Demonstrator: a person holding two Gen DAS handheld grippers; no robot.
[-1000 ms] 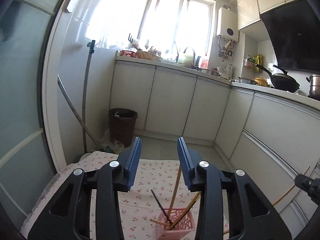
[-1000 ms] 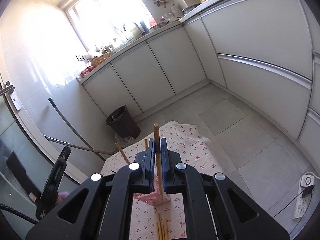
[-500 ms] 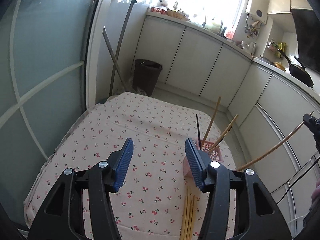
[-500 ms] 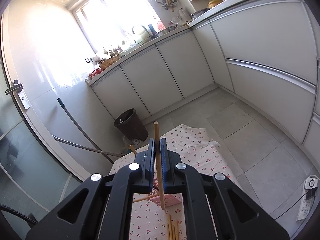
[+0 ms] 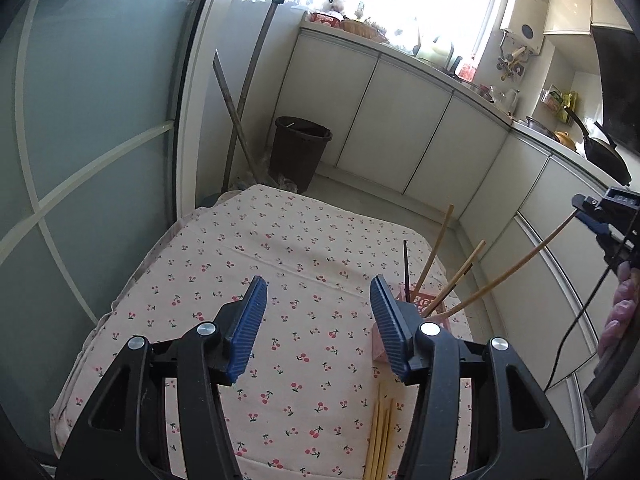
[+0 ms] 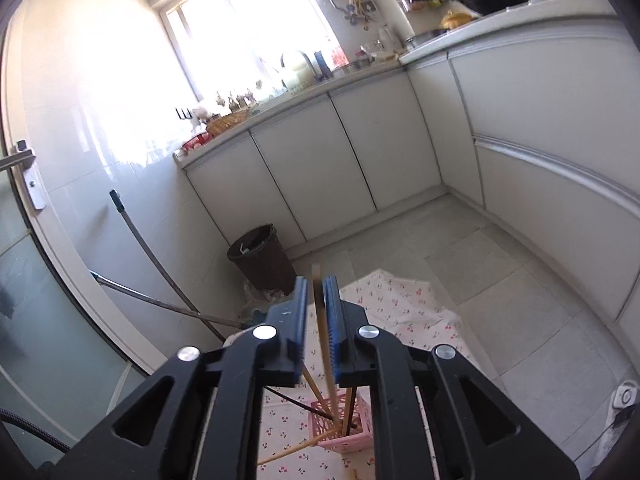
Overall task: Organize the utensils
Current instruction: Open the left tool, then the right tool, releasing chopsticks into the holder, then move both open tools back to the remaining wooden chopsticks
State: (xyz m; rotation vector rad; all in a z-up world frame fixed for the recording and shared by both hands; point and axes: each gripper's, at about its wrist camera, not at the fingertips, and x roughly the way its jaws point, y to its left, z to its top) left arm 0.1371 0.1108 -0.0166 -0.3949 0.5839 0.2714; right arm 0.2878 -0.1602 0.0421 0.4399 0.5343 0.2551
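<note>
Hiding the pink basket point(image 6: 352, 432), the right tool point(image 6: 316, 316) blurs its chopstick point(image 6: 319, 304).

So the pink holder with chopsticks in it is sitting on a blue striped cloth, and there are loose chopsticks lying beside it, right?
Not quite: the cloth is pale with a cherry print, as the left wrist view shows. The pink holder and loose chopsticks are as you said.

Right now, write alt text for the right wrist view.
The right gripper has just been opening, its fingers loosely flanking a wooden chopstick that drops into a pink holder on a cherry-print cloth. Behind are white kitchen cabinets and a dark bin.
</note>
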